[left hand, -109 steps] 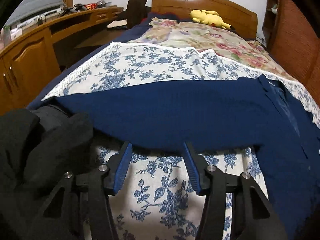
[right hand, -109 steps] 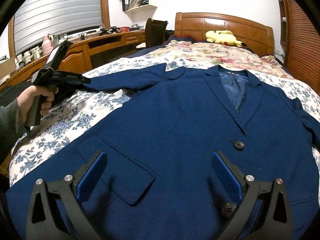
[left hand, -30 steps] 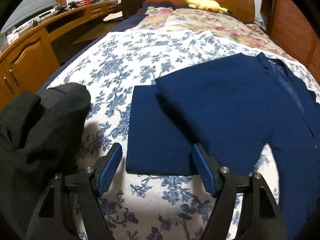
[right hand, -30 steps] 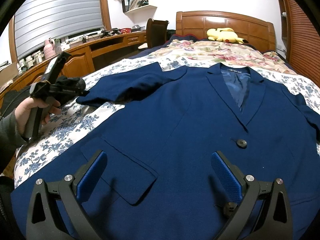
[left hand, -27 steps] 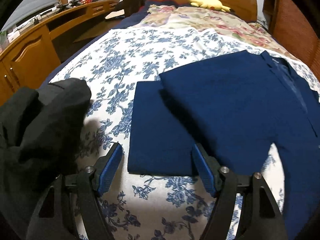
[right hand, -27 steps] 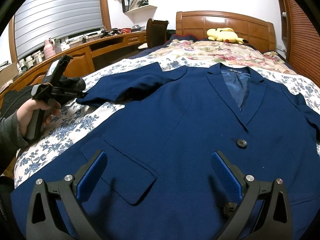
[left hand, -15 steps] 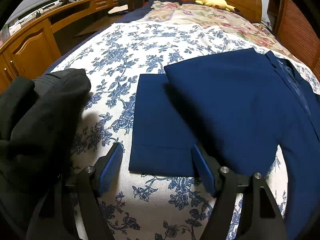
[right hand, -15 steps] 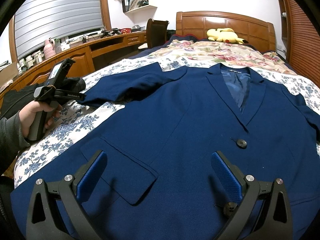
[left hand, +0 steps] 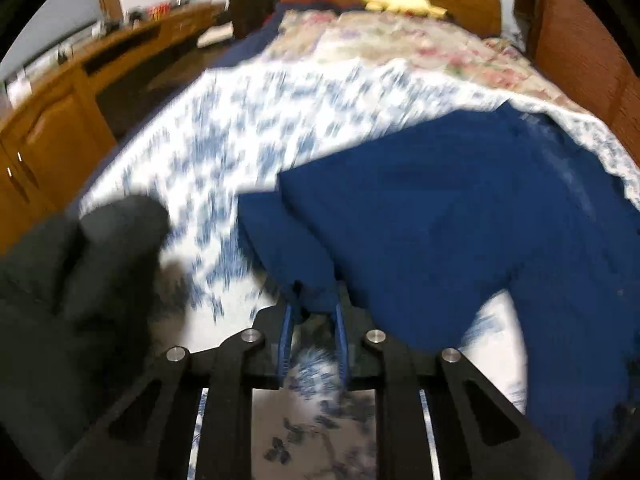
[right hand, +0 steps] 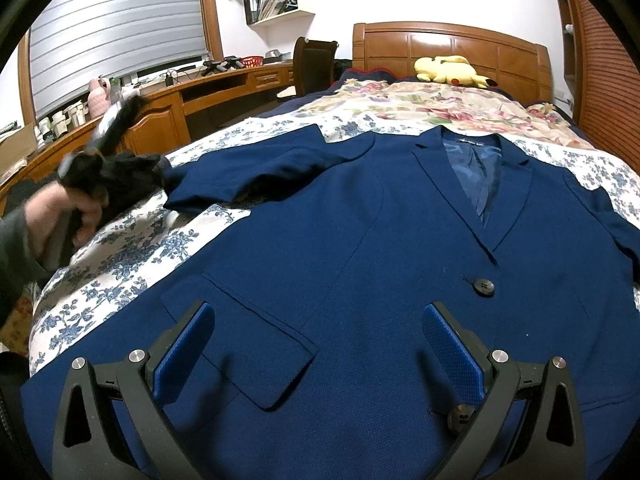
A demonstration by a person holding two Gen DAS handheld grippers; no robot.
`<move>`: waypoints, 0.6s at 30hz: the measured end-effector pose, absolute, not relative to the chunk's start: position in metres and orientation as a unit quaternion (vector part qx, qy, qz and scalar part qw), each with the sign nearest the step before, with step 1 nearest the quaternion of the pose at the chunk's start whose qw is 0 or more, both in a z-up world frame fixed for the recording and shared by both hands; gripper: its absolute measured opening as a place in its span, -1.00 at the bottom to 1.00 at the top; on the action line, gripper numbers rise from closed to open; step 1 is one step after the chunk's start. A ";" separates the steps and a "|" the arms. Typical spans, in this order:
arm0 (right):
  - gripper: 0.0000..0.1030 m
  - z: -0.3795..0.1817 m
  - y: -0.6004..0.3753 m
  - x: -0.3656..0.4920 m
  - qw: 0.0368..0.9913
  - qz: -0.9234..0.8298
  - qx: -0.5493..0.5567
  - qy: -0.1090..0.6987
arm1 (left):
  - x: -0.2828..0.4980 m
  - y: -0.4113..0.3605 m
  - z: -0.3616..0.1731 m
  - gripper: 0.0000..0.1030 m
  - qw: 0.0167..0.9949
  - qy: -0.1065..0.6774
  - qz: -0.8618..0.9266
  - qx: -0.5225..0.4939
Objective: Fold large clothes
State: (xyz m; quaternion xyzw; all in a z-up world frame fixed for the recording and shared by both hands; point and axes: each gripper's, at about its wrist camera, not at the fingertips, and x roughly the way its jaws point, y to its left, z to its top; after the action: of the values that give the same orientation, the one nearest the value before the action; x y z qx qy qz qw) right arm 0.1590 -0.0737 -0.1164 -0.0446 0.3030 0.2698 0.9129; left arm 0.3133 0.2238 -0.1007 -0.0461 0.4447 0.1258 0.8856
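Observation:
A navy blazer (right hand: 360, 248) lies face up on the floral bedspread (right hand: 132, 248), collar toward the headboard. Its left sleeve (left hand: 280, 240) is doubled back on itself. My left gripper (left hand: 314, 306) is shut on the sleeve's cuff end and lifts it slightly; it also shows, blurred, in the right wrist view (right hand: 160, 172). My right gripper (right hand: 320, 344) is open and empty, hovering over the blazer's lower front between the flap pocket (right hand: 240, 340) and the button (right hand: 482, 286).
A dark garment (left hand: 72, 272) is heaped at the bed's left edge. A wooden desk and cabinets (right hand: 160, 112) run along the left wall. A yellow plush toy (right hand: 448, 68) lies by the headboard (right hand: 448, 44). A flowered quilt (right hand: 420, 108) covers the far bed.
My left gripper moved forward over the sleeve's cuff and shut on it, and the view is now blurred with motion. The right gripper has not moved.

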 end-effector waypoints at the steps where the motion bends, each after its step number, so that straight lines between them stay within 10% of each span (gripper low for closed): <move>1: 1.00 -0.117 -0.075 0.159 0.913 0.270 -0.043 0.303 | 0.312 0.215 -0.086 -0.65 0.892 0.434 0.122 -0.041; 18: 1.00 -0.099 -0.129 0.147 0.910 0.270 -0.015 0.314 | 0.274 0.042 0.040 -0.66 0.940 0.340 0.020 0.033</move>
State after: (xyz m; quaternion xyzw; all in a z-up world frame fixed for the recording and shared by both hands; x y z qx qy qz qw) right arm 0.1472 -0.1285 -0.0993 -0.0154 0.3145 0.2704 0.9098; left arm 0.2736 0.0418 0.0402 0.0335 0.3400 0.0202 0.9396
